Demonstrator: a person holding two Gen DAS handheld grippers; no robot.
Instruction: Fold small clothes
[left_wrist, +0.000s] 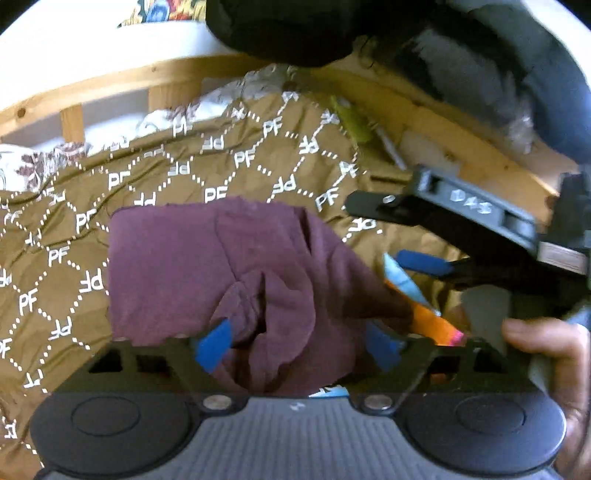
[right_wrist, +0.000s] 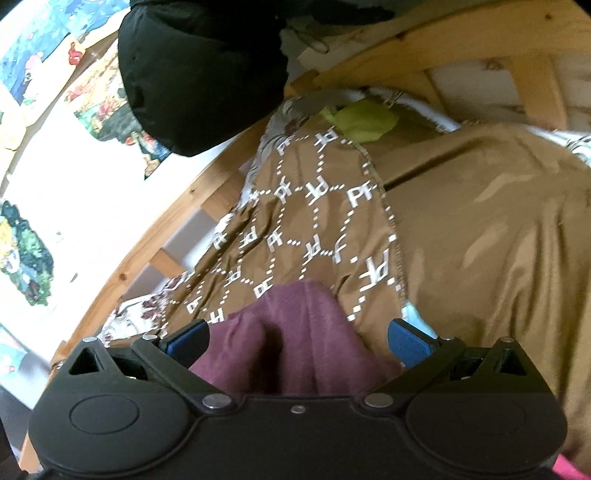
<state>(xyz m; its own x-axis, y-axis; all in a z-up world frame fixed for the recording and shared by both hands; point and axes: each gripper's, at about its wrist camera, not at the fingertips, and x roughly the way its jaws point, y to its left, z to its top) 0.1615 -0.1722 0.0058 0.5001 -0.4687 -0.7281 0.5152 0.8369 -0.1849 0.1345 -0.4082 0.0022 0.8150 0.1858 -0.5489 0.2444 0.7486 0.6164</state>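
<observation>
A maroon garment (left_wrist: 207, 266) lies folded and a little bunched on a brown bedspread (left_wrist: 122, 206) printed with white "PF" letters. My left gripper (left_wrist: 297, 347) stands wide open over its near edge; a raised fold of the cloth sits between the blue pads (left_wrist: 212, 345) without being pinched. In the right wrist view the same maroon garment (right_wrist: 291, 332) bulges up between the spread fingers of my right gripper (right_wrist: 297, 341), which is open too. The right gripper's black body (left_wrist: 461, 218) shows at the right of the left wrist view, held by a hand (left_wrist: 546, 354).
An orange and light-blue piece of clothing (left_wrist: 432, 321) pokes out from under the maroon garment's right side. A wooden bed rail (left_wrist: 110, 81) runs behind the bedspread, and a black padded jacket (right_wrist: 199, 74) hangs above it. A lime-green item (right_wrist: 362, 120) lies by the rail.
</observation>
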